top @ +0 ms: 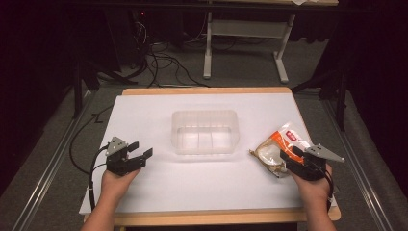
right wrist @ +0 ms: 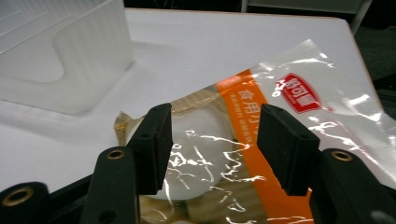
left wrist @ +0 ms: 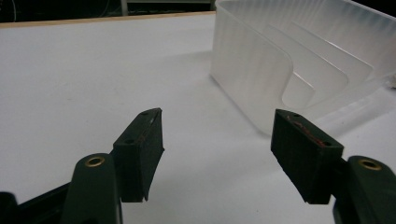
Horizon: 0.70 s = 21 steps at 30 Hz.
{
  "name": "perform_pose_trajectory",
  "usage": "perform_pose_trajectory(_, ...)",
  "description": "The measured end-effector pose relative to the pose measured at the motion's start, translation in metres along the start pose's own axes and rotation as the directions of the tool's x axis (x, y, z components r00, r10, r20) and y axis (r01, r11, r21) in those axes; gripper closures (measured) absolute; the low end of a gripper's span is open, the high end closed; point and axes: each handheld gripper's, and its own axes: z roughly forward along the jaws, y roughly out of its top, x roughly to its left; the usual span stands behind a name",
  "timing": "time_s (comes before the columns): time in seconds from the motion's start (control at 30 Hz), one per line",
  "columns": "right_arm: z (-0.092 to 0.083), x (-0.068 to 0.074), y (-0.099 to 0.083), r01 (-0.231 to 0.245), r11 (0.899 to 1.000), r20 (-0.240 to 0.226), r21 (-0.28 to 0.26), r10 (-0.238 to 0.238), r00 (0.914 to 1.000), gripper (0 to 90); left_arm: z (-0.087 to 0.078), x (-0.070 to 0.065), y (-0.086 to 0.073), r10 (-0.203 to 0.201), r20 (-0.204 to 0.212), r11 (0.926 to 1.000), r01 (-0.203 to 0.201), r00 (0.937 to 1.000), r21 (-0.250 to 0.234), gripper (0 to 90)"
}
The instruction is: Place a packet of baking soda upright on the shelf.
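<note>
Dark floor, loose cables and a pale desk frame lie beyond your white tabletop (top: 144, 120), which carries just two things. At its middle stands a translucent, rounded rectangular plastic bin (top: 205, 132); through its walls you can see low internal dividers and nothing lying between them, so it looks empty and ready to receive something. Near the right edge lies a clear crinkled plastic packet with an orange band and red label (top: 278, 147), holding pale round food, flat on the surface and well apart from the bin. Your right gripper (right wrist: 212, 140) sits low over that packet with its jaws apart, straddling the near end but not clamped on it; that reads as lining up for a pick. Your left gripper (left wrist: 217, 140) rests by the bin's left side, jaws wide apart and holding nothing, probably waiting or ready to steady the bin.
</note>
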Motion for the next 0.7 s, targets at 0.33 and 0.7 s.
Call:
perform_pose_trajectory(0.33, -0.012, -0.030, 0.005, -0.068, 0.997, 0.072, -0.040, 0.071, 0.9949, 37.8, 0.001, -0.001, -0.001, 0.006, 0.000, 1.0000, -0.006, 1.0000, 0.006, 34.4)
perform_pose_trajectory(0.7, -0.015, -0.062, 0.003, -0.129, 0.990, 0.152, -0.053, 0.135, 0.9791, 30.0, 0.001, -0.002, -0.002, 0.013, -0.002, 0.9997, -0.013, 0.9999, 0.019, 34.4)
